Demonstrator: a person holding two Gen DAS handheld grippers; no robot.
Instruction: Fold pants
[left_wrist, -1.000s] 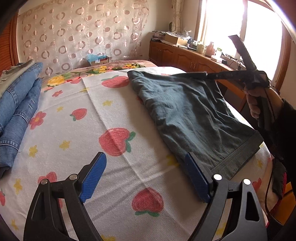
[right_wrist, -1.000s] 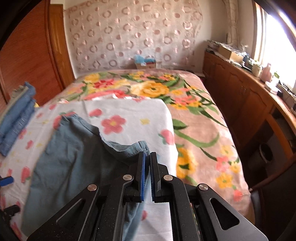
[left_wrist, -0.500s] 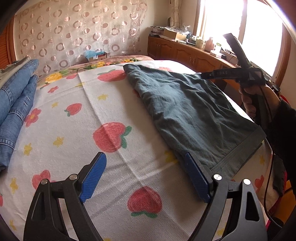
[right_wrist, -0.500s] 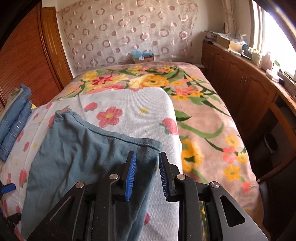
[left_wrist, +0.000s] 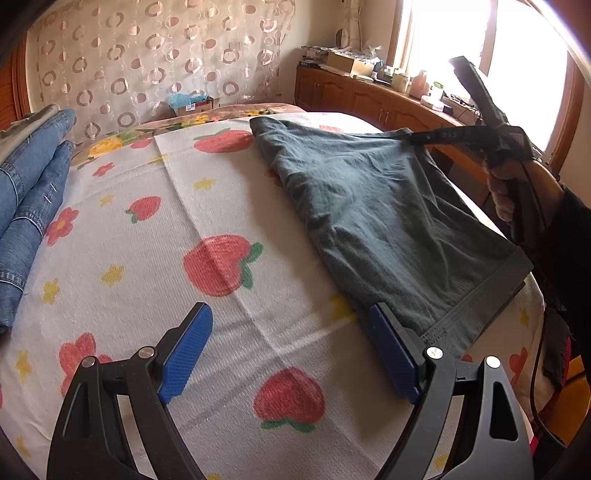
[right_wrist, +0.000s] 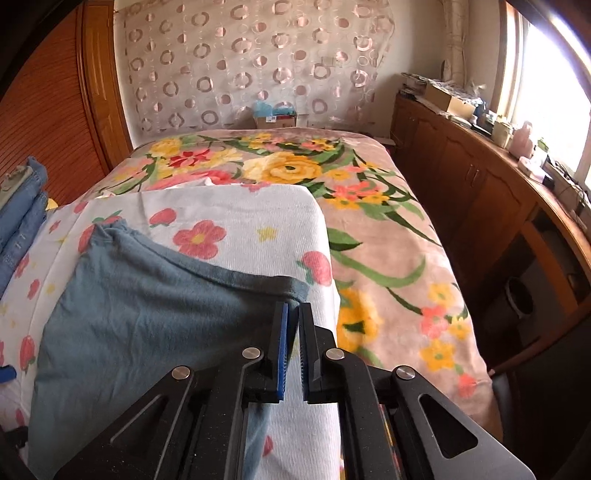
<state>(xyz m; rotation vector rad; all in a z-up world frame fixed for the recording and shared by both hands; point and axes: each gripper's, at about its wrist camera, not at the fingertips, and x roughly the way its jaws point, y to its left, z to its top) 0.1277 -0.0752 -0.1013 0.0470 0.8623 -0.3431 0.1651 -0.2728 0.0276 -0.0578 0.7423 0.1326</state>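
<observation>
The dark grey-green pants lie folded flat on the strawberry-print sheet, and show bluish in the right wrist view. My left gripper is open; its right finger rests at the pants' near hem corner. My right gripper has its blue pads nearly together at the pants' far right corner; the cloth edge sits at the fingertips. The right gripper also shows in the left wrist view, held by a hand.
Folded blue jeans are stacked at the left of the bed. A floral blanket covers the far bed. A wooden cabinet with clutter runs along the right under the window. A small box sits by the curtain.
The right gripper opened half a second ago and has narrowed again at the pants' far corner. The lifted cloth has settled flat. The left gripper stays open at the hem.
</observation>
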